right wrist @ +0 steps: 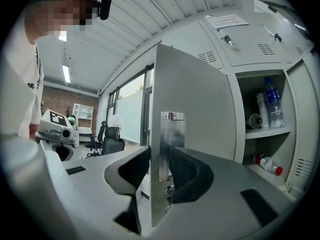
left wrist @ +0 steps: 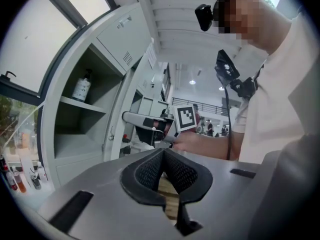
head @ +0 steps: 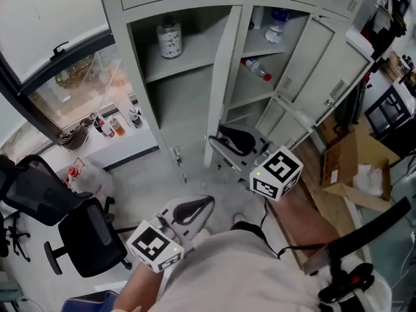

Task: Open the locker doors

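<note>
Your right gripper [right wrist: 159, 156] was clamped on the free edge of the middle locker door [right wrist: 195, 99], pads over the shiny latch plate [right wrist: 172, 134]. The door stood part open, between the left compartment and the right one, where a bottle [right wrist: 269, 164] lay on a shelf. Your left gripper [left wrist: 163, 156] had its jaws together on nothing, low near your body.

Risks, as judged:
- **Slipping off:** the hold was on a thin sheet edge. Pulling off the hinge arc would likely slide the pads off.
- **Hitting the next door:** swinging wide might knock the neighbouring open door [head: 325, 64].
</note>
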The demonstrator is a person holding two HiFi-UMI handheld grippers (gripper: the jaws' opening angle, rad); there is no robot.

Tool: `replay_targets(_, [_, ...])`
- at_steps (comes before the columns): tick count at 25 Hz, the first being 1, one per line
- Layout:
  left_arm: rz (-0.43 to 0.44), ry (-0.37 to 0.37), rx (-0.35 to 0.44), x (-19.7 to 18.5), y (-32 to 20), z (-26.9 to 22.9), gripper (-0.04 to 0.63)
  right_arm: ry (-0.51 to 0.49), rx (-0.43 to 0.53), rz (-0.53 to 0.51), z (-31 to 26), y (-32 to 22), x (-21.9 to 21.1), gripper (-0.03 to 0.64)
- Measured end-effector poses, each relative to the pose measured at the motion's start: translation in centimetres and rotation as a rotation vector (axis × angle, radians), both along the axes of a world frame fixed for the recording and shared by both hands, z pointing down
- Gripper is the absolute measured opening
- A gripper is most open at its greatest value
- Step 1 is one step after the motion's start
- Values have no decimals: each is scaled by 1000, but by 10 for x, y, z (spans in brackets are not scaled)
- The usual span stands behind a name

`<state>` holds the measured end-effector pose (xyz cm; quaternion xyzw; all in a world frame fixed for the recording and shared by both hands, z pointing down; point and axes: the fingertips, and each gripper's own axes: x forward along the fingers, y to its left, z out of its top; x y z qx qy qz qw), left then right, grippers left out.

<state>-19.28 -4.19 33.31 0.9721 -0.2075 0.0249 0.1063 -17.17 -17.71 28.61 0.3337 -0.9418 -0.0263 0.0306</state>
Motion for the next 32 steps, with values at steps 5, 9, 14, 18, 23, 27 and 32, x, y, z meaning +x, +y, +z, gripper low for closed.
replay_targets(5, [60, -6, 3, 21, -1, -1, 11, 0, -6, -12, 0, 9, 26, 109])
replay_targets(9, [91, -13, -6, 33, -3, 2, 11, 8, 2, -1, 0, 15, 48, 110])
replay_targets(14, [131, -16, -13, 56, -4, 3, 11, 11, 8, 21, 0, 22, 78, 104])
replay_targets(18, [155, -21, -18, 75, -6, 4, 11, 21, 22, 47, 0, 25, 102, 81])
replay_targets(23, [166, -25, -16, 98, -11, 2, 11, 26, 20, 27, 0, 24, 124, 75])
replay_targets(27, [157, -27, -14, 116, -18, 0, 11, 28, 20, 6, 0, 22, 141, 69])
replay_targets(32, [147, -26, -17, 144, -27, -3, 11, 21, 12, -25, 0, 17, 164, 66])
